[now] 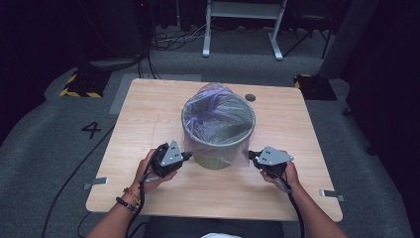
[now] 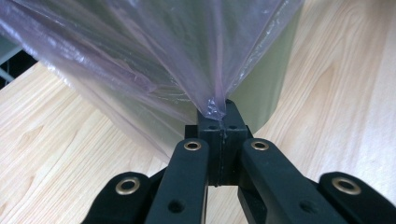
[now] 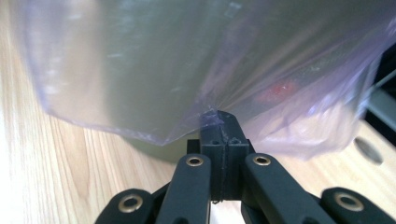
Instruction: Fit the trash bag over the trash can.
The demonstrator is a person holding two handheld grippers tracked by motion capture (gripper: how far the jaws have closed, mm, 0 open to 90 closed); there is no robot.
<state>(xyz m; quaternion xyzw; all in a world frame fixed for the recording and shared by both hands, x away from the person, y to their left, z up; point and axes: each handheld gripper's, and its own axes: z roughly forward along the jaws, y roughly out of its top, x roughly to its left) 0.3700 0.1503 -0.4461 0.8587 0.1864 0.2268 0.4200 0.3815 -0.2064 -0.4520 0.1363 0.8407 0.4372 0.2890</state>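
Observation:
A round grey-green bin [image 1: 218, 158] stands in the middle of the wooden table [image 1: 148, 114]. A thin clear purple bag [image 1: 218, 111] lines it and hangs down over its outside wall. My left gripper [image 1: 187, 156] is at the bin's lower left side, shut on the bag's hanging edge. In the left gripper view the film [image 2: 187, 60] bunches into the closed left gripper [image 2: 219, 109]. My right gripper [image 1: 251, 156] is at the bin's lower right side, also shut on the bag's edge. The film [image 3: 196, 60] pinches into the closed right gripper [image 3: 218, 116] in the right gripper view.
A small dark round hole [image 1: 250, 97] sits in the tabletop behind the bin. Metal brackets [image 1: 95, 183] stick out at the table's front corners. A white frame [image 1: 242, 25] and cables lie on the grey carpet beyond the table.

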